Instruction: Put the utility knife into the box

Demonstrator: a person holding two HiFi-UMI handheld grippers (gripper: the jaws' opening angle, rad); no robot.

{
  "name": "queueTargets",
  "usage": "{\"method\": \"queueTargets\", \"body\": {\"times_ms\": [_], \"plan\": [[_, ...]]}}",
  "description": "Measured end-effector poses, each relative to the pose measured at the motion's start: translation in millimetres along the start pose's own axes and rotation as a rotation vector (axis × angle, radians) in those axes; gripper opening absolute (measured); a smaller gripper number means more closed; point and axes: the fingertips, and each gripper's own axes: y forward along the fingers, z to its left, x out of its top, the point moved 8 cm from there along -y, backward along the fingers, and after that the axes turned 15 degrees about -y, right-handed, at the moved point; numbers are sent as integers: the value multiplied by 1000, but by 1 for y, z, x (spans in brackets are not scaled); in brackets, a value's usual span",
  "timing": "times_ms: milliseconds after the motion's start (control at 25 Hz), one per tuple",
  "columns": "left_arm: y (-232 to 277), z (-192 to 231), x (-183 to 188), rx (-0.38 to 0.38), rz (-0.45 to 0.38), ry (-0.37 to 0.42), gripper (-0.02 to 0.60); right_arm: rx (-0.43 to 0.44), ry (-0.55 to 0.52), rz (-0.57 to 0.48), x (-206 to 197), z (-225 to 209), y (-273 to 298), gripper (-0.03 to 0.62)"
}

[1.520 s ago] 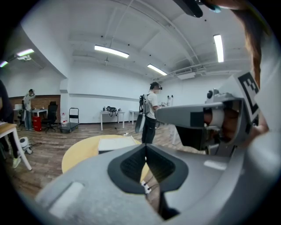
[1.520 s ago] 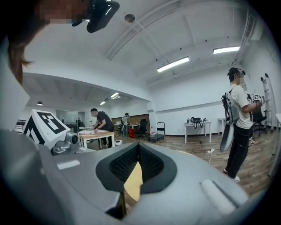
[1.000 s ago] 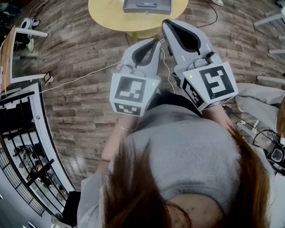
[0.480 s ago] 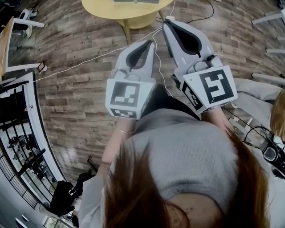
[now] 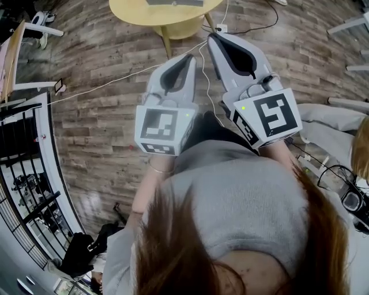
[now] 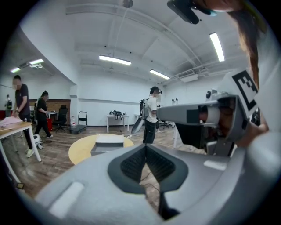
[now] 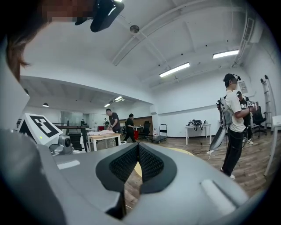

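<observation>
Both grippers are held up in front of my chest, side by side, above the wooden floor. My left gripper (image 5: 191,56) (image 6: 145,146) is shut with nothing between its pads. To its right, my right gripper (image 5: 211,36) (image 7: 138,145) is shut and empty too. Ahead stands a round yellow table (image 5: 138,12) (image 6: 83,149). On it sits a grey open box (image 6: 109,143), of which only an edge (image 5: 173,2) shows in the head view. No utility knife shows in any view.
A white cable (image 5: 115,83) runs across the floor to a power strip (image 5: 219,27) by the table's leg. A person in a white shirt (image 6: 151,115) (image 7: 235,118) stands beyond the table. A desk (image 5: 12,57) and a black rack (image 5: 26,173) are at my left.
The round table and box have slid toward the top edge of the head view. Both grippers have stayed shut and shifted only slightly.
</observation>
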Motion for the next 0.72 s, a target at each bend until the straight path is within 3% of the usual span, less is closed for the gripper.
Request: {"method": "queueTargets", "body": {"times_ms": [720], "plan": [[-9,4,0,-9,-24,2,-5,-30,-47,-14,5,11,0,3]]}}
